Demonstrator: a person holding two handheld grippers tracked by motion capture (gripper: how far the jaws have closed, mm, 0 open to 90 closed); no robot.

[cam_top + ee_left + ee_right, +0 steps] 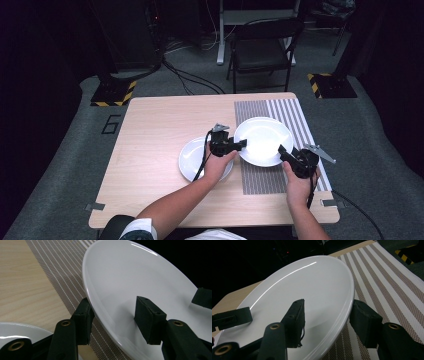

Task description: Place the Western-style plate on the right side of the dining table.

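dark room, wooden table [150, 145] with a striped mat [295, 117], a folding chair [262, 47] beyond it.
a large white plate [263, 140] is held tilted over the mat between both tongs: the left tongs [240, 145] straddle its left rim, the right tongs [282, 151] its right rim, jaws spread around the edge, full closure cannot be told. a smaller plate [192, 157] lies under the left hand [217, 165].

Glossy, smooth white plate [140, 277] at the frame's centre, matt black jaw pads [295, 320] below, a woven striped mat [387, 282] at right, pale wood-grain table [22, 290] at left.
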